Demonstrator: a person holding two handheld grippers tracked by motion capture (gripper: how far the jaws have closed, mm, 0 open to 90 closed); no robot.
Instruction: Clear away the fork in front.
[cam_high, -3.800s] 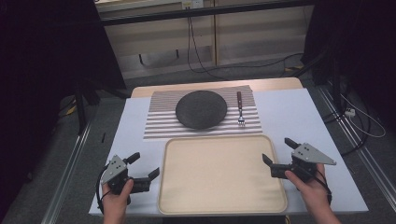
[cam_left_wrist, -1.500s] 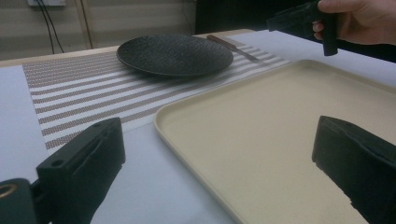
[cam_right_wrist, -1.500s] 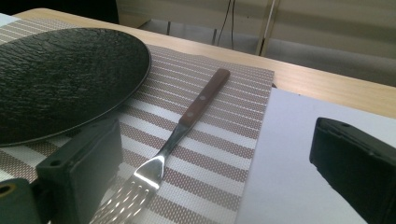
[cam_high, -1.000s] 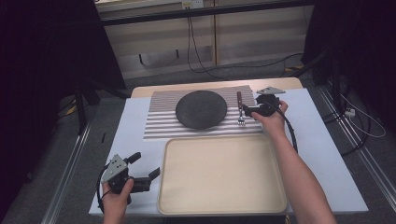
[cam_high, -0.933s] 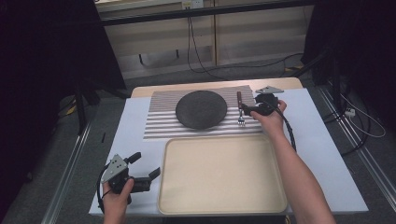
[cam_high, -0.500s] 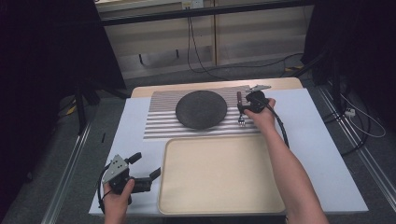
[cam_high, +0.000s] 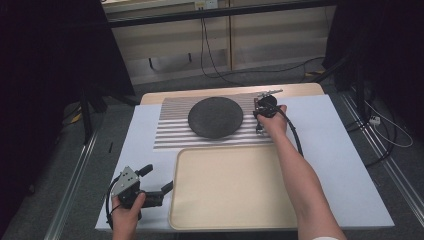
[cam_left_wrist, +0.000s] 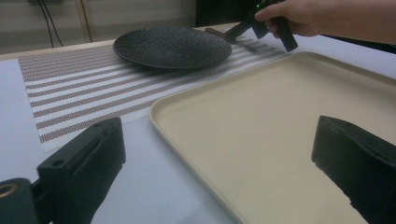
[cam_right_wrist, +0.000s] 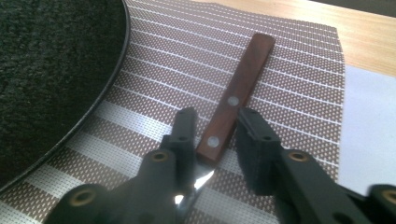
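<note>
On the counter (cam_high: 340, 150) a mat (cam_high: 175, 131) lies at the far side, with a plate (cam_high: 215, 117) on it and a fork (cam_right_wrist: 233, 105) just right of the plate. A tray (cam_high: 230, 187) sits in front of the mat. My left tongs (cam_high: 152, 186) rest left of the tray; my right tongs (cam_right_wrist: 212, 135) straddle the fork's handle.

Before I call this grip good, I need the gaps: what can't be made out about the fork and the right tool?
- Fork tines: right gripper view, hidden under the right tool; high view, covered by the hand.
- Pad contact on the wooden handle: right gripper view, a slight gap shows at one pad; not certain.
- Whether the fork has left the striped placemat: cannot tell.
</note>
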